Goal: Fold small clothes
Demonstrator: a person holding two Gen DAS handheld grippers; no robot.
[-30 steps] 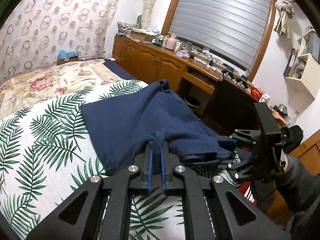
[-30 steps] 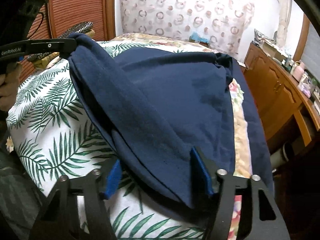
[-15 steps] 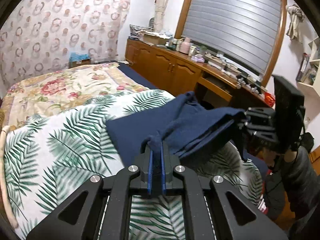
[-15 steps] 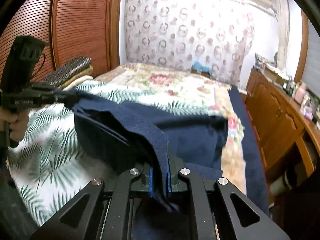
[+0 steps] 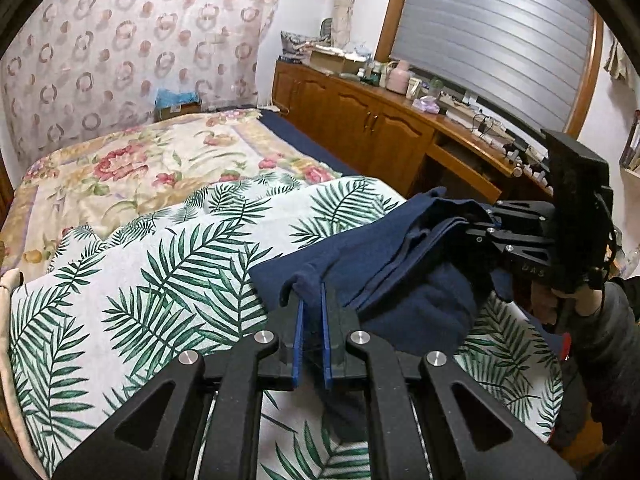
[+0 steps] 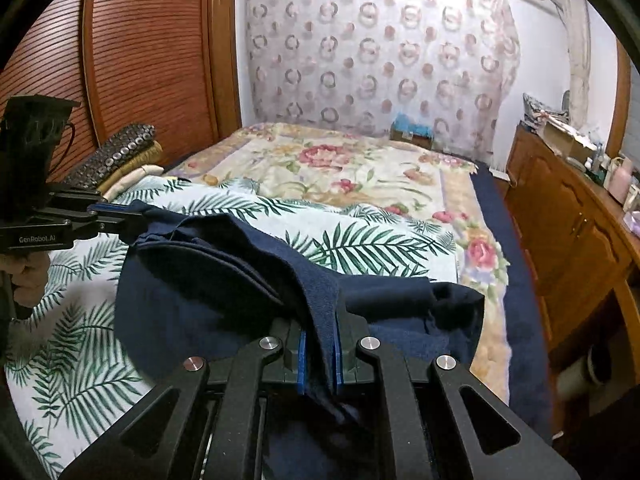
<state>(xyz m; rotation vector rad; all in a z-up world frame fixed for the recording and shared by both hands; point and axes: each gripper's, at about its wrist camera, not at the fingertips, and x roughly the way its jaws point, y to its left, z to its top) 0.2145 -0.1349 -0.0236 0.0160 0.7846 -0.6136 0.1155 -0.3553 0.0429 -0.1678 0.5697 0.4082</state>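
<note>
The navy garment (image 6: 224,304) hangs bunched over the palm-leaf bedspread (image 5: 132,280), both the left gripper (image 5: 311,304) and the right gripper (image 6: 320,344) with jaws clamped on its edges

We see a navy blue garment (image 5: 400,280) on a white bedspread (image 5: 160,280) printed with green palm fronds. Beyond it lies a cream quilt (image 6: 340,168) with pink roses. The curtain (image 6: 380,52) at upper centre carries pinkish rings. The gripper (image 6: 319,356) is black with blue pads.
</note>
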